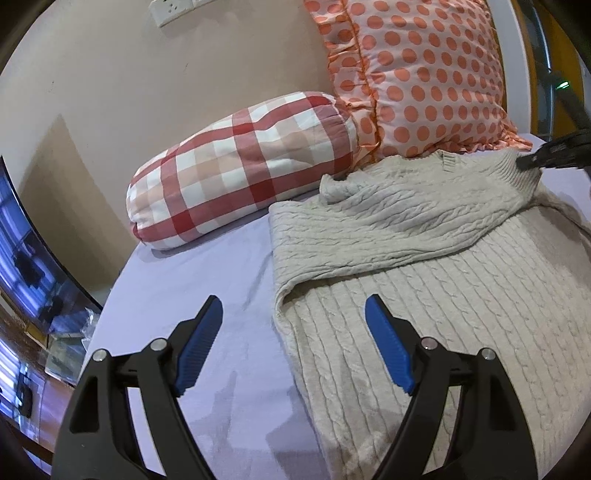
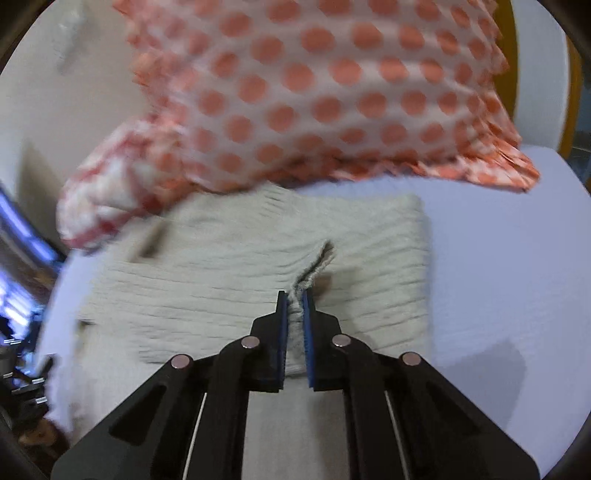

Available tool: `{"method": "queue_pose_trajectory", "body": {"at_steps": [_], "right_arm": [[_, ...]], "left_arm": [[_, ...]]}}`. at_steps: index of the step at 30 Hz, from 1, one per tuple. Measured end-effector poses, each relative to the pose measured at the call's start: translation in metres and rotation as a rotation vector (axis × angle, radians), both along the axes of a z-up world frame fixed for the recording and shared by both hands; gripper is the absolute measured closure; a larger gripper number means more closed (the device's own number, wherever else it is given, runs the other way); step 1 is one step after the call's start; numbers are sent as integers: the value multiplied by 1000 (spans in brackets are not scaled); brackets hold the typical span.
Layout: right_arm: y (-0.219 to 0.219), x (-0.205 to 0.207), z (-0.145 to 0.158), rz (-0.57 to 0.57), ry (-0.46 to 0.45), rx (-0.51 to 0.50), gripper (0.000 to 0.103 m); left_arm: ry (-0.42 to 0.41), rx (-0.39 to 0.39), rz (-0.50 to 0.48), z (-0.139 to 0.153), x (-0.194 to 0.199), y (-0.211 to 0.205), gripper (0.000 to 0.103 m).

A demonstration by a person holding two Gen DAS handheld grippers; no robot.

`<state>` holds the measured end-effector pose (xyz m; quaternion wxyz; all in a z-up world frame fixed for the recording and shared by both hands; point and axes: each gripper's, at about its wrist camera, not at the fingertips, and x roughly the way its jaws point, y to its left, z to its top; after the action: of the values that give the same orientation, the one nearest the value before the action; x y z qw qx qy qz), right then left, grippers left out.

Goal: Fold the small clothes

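Lying across the lavender bedsheet [image 1: 207, 280] is a cream cable-knit sweater [image 1: 424, 295], its body spread flat and one sleeve [image 1: 388, 221] folded diagonally over the chest. The ribbed cuff [image 1: 521, 173] of that sleeve ends near the far right, where the right gripper [image 2: 294, 295] has it pinched between its blue pads [image 2: 282, 325]; from the right wrist view the jaws stand nearly together with a ridge of knit bunched up between them. That view is blurred, so finer detail of the wool there is hard to make out.

The left gripper [image 1: 293, 314] hangs over the near left edge of the sweater with its jaws spread wide, one blue pad over the bare sheet and the other over the knit, gripping nothing.

Behind the sweater, a red-and-white checked bolster [image 1: 240, 166] rests on the sheet just beside the folded shoulder, and an orange polka-dot pillow [image 1: 424, 74] with a ruffled edge leans against the beige wall [image 1: 110, 92], its lower edge touching the sweater's neckline. A white socket plate [image 1: 173, 9] sits high on the wall.
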<state>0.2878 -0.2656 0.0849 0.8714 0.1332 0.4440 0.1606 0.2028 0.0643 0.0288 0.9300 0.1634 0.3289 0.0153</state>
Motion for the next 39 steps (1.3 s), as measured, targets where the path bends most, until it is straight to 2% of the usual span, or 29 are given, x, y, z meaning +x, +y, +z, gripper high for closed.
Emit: {"method": "queue_pose_trajectory", "body": {"at_steps": [4,9,11,13,15,16,18,20,22,24,27,30,34,36,39], "right_arm": [[47,-38,31,239,-52,86,96],[113,-99,33,549,2,114,96],[132,-116,25,644,46,93,96],[152,-128,16,702,106,-2,94],[159,-127,15,697,142,-48,85],[158,-122,19,686,138,-33,81],[152,-105,36,637,89,16,65],[153,-77,49,548,17,-4,65],[159,-45,49,464,6,-38,65],[165,0,40,351,60,-38,65],[169,68,7,183,153,-27,65],[168,109,-23,96,228,3,65],[174,129,-47,85,274,45,65],[176,118,-39,102,246,18,65],[171,77,-16,222,211,58,65]], "left_arm": [[3,-31,27,1,3,6,24],[-14,-60,34,6,-2,13,24],[-19,-76,28,9,-6,16,24],[-29,-86,28,12,-10,21,24],[-39,-88,38,14,-12,27,24],[-42,-90,43,14,-14,28,24],[-47,-100,54,15,-16,33,24],[-49,-112,65,15,-18,39,24],[-46,-120,71,15,-18,42,24],[-46,-125,69,15,-21,42,24],[-56,-123,63,17,-26,43,23],[-64,-118,57,19,-30,44,22],[-47,-126,32,18,-29,48,22],[-24,-146,27,15,-26,50,22],[-21,-157,18,11,-27,57,22]]}}
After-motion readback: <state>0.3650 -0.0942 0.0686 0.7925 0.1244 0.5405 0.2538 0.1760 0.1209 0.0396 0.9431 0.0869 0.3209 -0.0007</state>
